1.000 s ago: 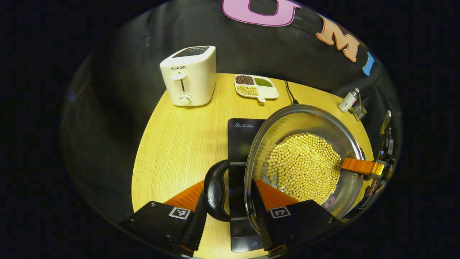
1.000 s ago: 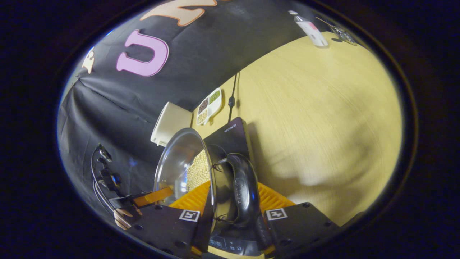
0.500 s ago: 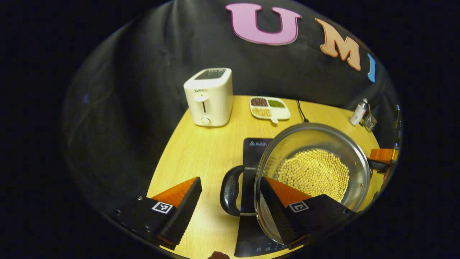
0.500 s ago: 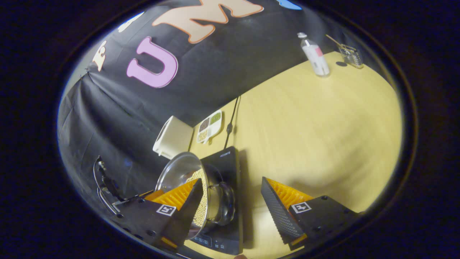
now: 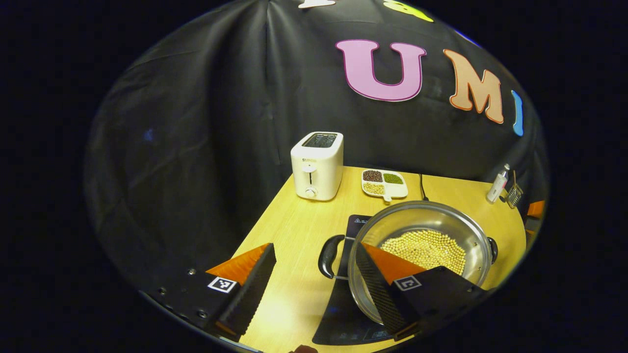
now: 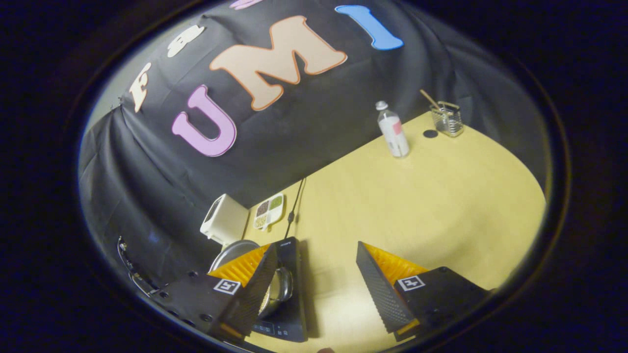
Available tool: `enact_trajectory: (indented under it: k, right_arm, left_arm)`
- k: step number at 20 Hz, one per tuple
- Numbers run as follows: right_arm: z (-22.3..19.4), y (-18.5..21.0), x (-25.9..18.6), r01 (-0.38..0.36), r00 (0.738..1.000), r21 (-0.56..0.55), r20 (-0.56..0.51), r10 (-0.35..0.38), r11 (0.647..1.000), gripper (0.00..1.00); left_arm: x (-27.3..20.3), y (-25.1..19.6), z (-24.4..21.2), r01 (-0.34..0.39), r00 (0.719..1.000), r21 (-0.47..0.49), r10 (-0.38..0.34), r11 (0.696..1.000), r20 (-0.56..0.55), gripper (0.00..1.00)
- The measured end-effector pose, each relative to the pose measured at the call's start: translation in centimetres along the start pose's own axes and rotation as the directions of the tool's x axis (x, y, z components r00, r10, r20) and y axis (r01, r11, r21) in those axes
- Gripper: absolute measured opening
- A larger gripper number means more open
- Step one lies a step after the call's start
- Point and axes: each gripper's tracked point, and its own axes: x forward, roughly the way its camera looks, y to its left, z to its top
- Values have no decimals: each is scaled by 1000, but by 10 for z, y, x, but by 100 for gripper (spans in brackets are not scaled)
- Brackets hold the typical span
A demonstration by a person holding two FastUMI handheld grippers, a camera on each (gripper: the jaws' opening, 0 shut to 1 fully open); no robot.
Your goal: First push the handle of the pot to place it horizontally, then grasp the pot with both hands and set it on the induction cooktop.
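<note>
The pot (image 5: 422, 247), a steel one with a layer of pale yellow beans (image 5: 424, 247) across its bottom, sits on the black induction cooktop (image 5: 343, 314) in the lower right of the left gripper view, with one black loop handle (image 5: 327, 257) pointing left and level and the other handle (image 5: 492, 249) a small nub at the right rim. From how it lies, both steps of the task look done: the handle is horizontal and the pot rests on the cooktop, so what is in hand reads as the release and pull-away. The left gripper (image 5: 314, 284), at the bottom of that view, has its fingers spread wide and grips nothing; one finger hangs over bare table, the other overlaps the near rim of the pot in the picture, though I cannot tell whether it touches. In the right gripper view the right gripper (image 6: 314, 282) is likewise spread wide and empty, with the pot (image 6: 274, 289) and cooktop (image 6: 289, 294) half hidden behind its left finger at the lower left. Nothing more seems called for than clearing both grippers without knocking the rim. The table (image 5: 294, 230) is pale yellow wood grain. Toward the back stand a white toaster (image 5: 317, 165) and a divided dish of assorted beans (image 5: 384, 183), with a cord (image 5: 421, 186) beside it; at the far right are a small bottle (image 6: 392, 130) and a wire holder (image 6: 447, 117). Black cloth closes the booth behind.
</note>
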Motion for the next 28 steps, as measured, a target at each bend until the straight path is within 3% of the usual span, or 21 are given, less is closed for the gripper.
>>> enact_trajectory:
  k: [7,15,18,21,24,28]
  right_arm:
    - [35,-40,-55,81,993,-37,87,-77,996,92]
    - [81,-59,-107,-26,991,-125,124,42,992,92]
    - [114,-66,-136,-60,979,-207,179,98,977,92]
    - [146,-69,-170,-75,962,-310,228,151,948,92]
    - [180,-65,-201,-73,935,-396,292,201,915,92]
    - [208,-60,-252,-87,890,-444,369,270,892,92]
  left_arm:
    - [-34,-50,-6,67,998,-32,-67,997,3,98]
    - [-117,-153,44,71,978,-16,-66,997,200,97]
    - [-161,-203,67,88,955,-7,-83,996,283,97]
    - [-207,-246,91,57,923,31,-64,998,380,97]
    - [-250,-293,111,33,882,81,-68,996,466,94]
    - [-291,-326,137,-3,824,106,-58,994,563,97]
